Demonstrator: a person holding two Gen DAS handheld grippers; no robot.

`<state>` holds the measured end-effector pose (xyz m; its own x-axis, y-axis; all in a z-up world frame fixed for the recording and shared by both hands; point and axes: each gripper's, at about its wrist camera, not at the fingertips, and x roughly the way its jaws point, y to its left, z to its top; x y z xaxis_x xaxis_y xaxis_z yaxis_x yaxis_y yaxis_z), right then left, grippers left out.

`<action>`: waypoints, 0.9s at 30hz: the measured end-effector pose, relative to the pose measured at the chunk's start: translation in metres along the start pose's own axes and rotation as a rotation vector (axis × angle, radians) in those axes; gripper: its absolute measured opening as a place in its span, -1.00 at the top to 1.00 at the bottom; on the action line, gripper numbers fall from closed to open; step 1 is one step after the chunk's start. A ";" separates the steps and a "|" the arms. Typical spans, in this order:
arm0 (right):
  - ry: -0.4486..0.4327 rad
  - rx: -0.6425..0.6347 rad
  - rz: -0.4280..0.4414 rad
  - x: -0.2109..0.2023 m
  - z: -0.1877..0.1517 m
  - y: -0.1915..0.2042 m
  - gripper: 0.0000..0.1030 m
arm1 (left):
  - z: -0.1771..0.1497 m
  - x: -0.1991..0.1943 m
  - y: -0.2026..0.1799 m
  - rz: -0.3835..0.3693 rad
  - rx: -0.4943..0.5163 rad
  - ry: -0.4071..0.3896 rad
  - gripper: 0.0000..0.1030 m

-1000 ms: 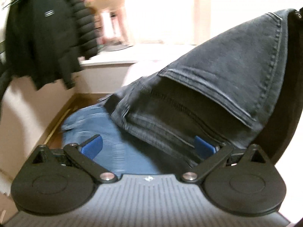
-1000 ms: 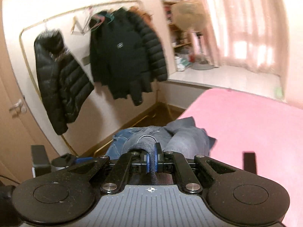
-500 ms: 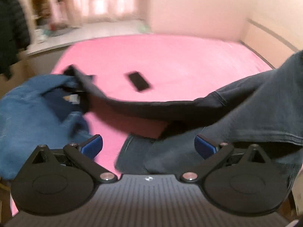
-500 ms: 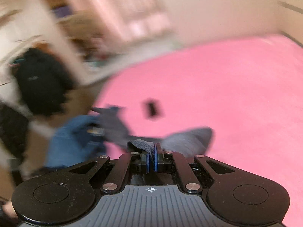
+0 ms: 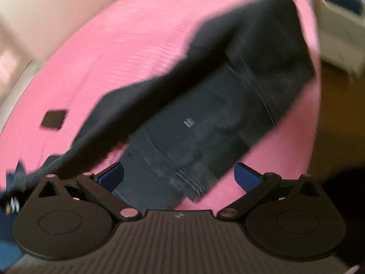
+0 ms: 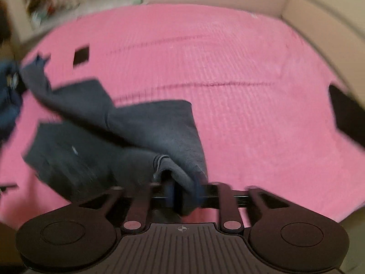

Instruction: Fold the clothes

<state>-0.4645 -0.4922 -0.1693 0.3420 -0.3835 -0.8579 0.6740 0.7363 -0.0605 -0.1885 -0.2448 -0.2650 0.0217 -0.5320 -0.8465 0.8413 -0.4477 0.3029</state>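
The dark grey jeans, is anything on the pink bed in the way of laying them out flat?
Mostly no: the pink bed is bare ahead of the dark grey jeans. Only a small dark flat object lies far left, near the blue garment.

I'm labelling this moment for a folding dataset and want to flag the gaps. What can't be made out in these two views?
- Dark jeans: motion blur in both wrist views smears seams and the small label.
- Right gripper: bunched denim covers its jaws, hiding the exact hold.
- Flat black object on the pink bed cover: too small to identify.
- Blue garment: cut off by the right view's left edge.
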 end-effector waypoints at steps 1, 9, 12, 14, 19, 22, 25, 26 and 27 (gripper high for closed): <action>0.014 -0.035 -0.017 0.000 -0.010 0.005 -0.49 | -0.006 0.007 -0.010 -0.010 0.058 0.001 -0.95; 0.141 -0.424 -0.057 0.023 -0.095 0.042 -0.49 | -0.049 0.053 -0.041 0.047 0.497 -0.082 -0.82; 0.155 -0.426 0.010 0.040 -0.108 0.031 -0.49 | -0.059 0.064 -0.042 0.063 0.630 -0.104 -0.82; 0.159 -0.304 0.098 0.053 -0.108 0.013 -0.49 | -0.061 0.069 -0.040 0.041 0.669 -0.072 -0.79; 0.166 -0.096 0.287 0.076 -0.105 -0.017 -0.48 | -0.069 0.065 -0.030 0.032 0.737 -0.089 -0.76; 0.189 0.075 0.331 0.074 -0.099 -0.038 0.15 | -0.072 0.059 -0.026 0.043 0.781 -0.108 -0.76; 0.217 0.216 0.369 0.065 -0.095 -0.060 0.77 | -0.076 0.059 -0.025 0.058 0.849 -0.140 -0.77; 0.217 0.240 0.381 0.060 -0.093 -0.064 0.79 | -0.077 0.060 -0.025 0.059 0.871 -0.152 -0.77; 0.216 0.265 0.394 0.053 -0.091 -0.068 0.80 | -0.079 0.061 -0.025 0.060 0.892 -0.165 -0.77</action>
<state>-0.5514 -0.5120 -0.2568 0.4791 0.0383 -0.8769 0.6739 0.6241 0.3954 -0.1653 -0.2093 -0.3582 -0.0829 -0.6378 -0.7657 0.1094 -0.7696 0.6291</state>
